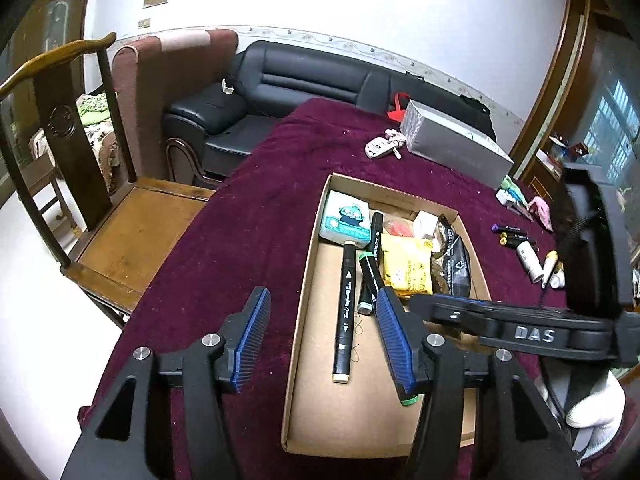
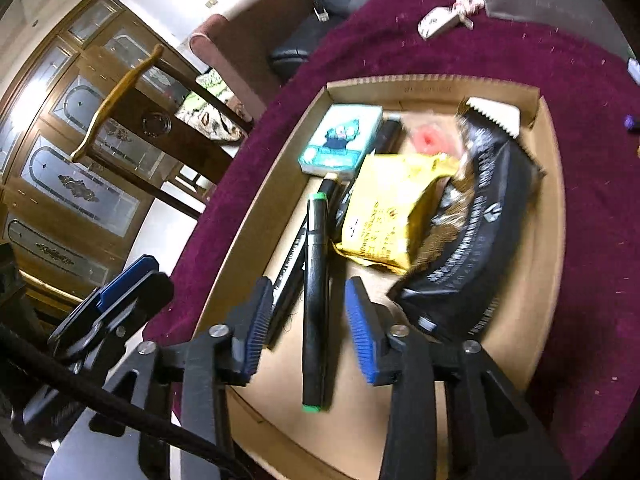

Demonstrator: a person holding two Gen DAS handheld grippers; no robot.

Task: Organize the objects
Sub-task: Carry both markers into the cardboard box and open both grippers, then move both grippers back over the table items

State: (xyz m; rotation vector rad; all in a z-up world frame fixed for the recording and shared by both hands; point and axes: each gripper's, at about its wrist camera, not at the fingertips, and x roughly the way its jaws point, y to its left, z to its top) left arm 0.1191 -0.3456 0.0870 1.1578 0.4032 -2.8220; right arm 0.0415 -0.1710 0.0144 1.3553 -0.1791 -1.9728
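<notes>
**Both grippers spread over the cardboard tray**

Your right gripper (image 2: 305, 314) hangs apart over the cardboard tray (image 2: 550, 216), a green-capped marker (image 2: 314, 300) lying loose between its pads. Only your left wrist view shows the loose markers (image 1: 514, 234) on the cloth beyond the tray's right wall; there your left gripper (image 1: 320, 322) is also spread, holding nothing. In that view its right finger hides the green marker's near end.
</notes>
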